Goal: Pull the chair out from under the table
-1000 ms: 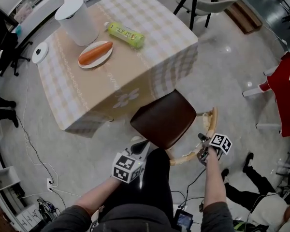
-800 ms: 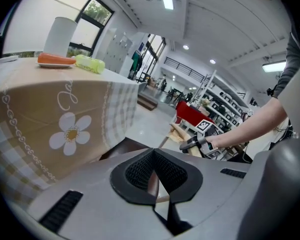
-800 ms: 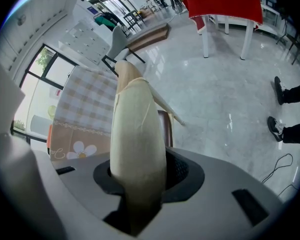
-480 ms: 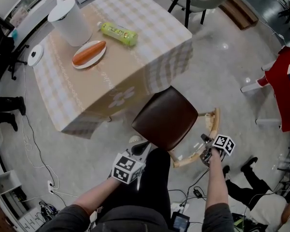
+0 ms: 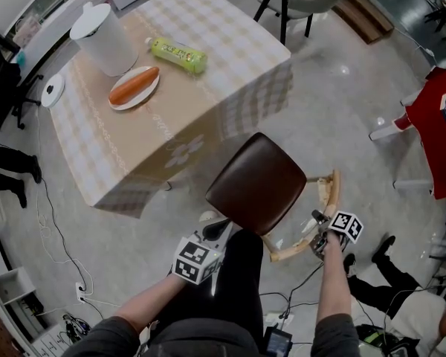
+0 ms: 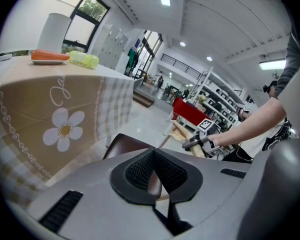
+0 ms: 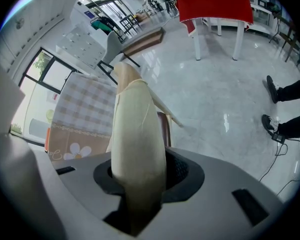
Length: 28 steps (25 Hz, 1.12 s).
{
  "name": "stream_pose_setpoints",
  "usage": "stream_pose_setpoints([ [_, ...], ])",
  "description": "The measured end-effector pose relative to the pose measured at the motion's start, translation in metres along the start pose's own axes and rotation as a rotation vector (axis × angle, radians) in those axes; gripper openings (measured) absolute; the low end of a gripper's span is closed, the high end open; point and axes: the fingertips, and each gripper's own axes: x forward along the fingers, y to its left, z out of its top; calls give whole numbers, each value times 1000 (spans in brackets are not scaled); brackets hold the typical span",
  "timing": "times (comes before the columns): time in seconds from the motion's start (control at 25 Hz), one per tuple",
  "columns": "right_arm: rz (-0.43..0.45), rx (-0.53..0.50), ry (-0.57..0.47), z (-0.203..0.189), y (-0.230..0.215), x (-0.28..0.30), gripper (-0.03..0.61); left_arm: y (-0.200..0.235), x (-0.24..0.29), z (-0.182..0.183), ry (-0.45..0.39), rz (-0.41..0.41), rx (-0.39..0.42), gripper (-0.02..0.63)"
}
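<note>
— What stands at the left?
— The table (image 5: 230, 65) under its checked cloth, bearing a white jug (image 5: 102, 37), a plate (image 5: 134, 88) with something long and orange on it, and a green bottle (image 5: 178, 55) lying on its side
— And the left gripper (image 6: 156, 180)?
— It hangs low by the person's knee, jaws drawn all but together with only a thin slit between them and nothing in it
— Where is the chair (image 5: 256, 183)?
— Its brown seat shows whole, just beside the hanging edge of the cloth, back turned toward the person
— The right gripper (image 7: 138, 184)?
— Its jaws pinch the pale curved backrest (image 7: 135, 129), which runs up straight between them, at the rail's near end
</note>
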Motion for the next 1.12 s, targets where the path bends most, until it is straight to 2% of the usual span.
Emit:
stream_pose_setpoints([
  [0.36, -29, 5, -52, 4, -12, 0, 132, 4, 2, -2, 8, -3, 7, 9],
  [0.56, -96, 17, -108, 6, -15, -1, 132, -2, 5, -3, 25, -31, 19, 9],
  [0.68, -109, 32, -114, 0, -13, 0, 186, -6, 5, -2, 27, -57, 39, 9],
  [0.8, -140, 20, -132, -8, -15, -6, 204, -7, 3, -1, 30, -80, 55, 9],
  [1.12, -111, 81, -243, -19, -2, -42, 213, 1, -9, 3, 23, -133, 98, 9],
])
